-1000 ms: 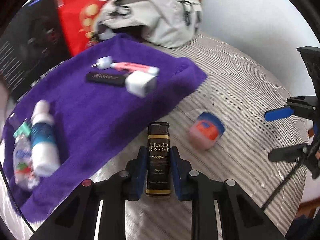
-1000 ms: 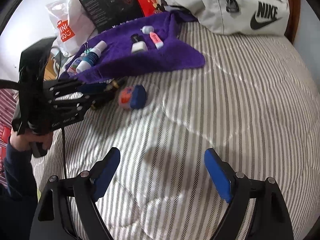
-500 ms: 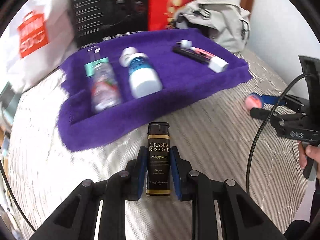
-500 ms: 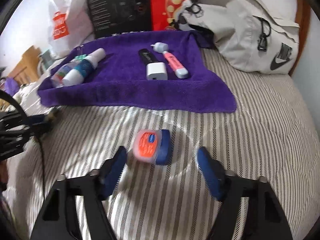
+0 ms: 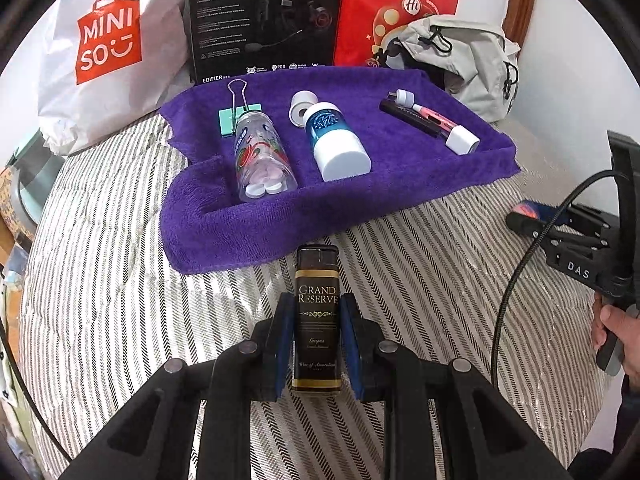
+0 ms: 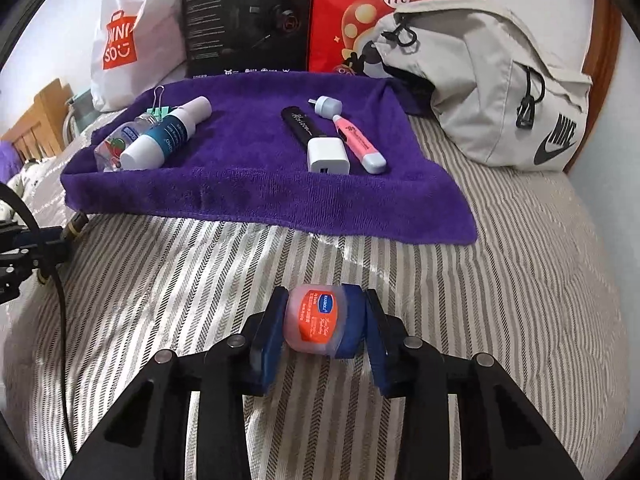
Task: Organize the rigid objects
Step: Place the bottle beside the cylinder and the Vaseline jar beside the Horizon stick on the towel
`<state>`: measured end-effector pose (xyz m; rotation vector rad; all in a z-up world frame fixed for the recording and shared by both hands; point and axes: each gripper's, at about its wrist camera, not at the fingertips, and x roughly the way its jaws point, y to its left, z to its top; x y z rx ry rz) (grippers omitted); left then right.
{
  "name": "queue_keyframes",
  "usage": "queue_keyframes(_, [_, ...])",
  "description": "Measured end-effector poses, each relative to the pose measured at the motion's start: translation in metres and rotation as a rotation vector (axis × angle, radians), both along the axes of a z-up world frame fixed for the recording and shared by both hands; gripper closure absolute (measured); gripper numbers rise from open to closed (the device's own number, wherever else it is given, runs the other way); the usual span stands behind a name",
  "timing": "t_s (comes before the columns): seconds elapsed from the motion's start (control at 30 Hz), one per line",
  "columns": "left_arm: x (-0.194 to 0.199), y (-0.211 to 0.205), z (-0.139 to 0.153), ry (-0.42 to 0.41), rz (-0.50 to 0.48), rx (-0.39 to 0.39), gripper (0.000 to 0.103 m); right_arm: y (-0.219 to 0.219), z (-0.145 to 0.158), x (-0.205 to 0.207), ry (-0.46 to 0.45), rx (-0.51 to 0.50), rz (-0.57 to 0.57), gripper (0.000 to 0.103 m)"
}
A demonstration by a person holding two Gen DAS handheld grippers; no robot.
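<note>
A purple towel (image 5: 400, 184) is spread on the striped bed (image 5: 120, 280). A dark bottle (image 5: 317, 320) is clamped upright between the left gripper (image 5: 316, 344) pads, short of the towel edge. A small jar (image 6: 322, 320) is pinched sideways within the right gripper (image 6: 322, 330).

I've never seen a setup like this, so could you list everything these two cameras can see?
Grand Reserve lighter: 1, black-gold, in left gripper.
Balm jar: 1, pink with blue lid, in right gripper.
Towel: 1, purple, on striped bed.
Tablet bottle: 1, clear, on towel.
Spray bottle: 1, teal-white, beside it.
Binder clip: 1, green, behind the tablet bottle.
Black stick, charger, pink pen, small cap: 1 each, towel's other end.
Nike bag, Miniso bag, black box, red bag: behind.
Hand: 1, on right gripper's handle.
</note>
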<state>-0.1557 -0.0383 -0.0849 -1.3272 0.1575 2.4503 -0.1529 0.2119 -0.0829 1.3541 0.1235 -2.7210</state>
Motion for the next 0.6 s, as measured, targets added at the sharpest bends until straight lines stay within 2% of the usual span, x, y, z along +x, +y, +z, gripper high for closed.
queue_keyframes(0.2, [0.002,0.002,0.005,0.005,-0.005,0.044,0.08,0.007,0.008,0.008,-0.025,-0.023,0.014,0.066])
queue_keyframes(0.6, [0.001,0.005,0.02,0.014,-0.012,0.068,0.08,0.014,0.007,0.019,-0.053,-0.049,0.019,0.066])
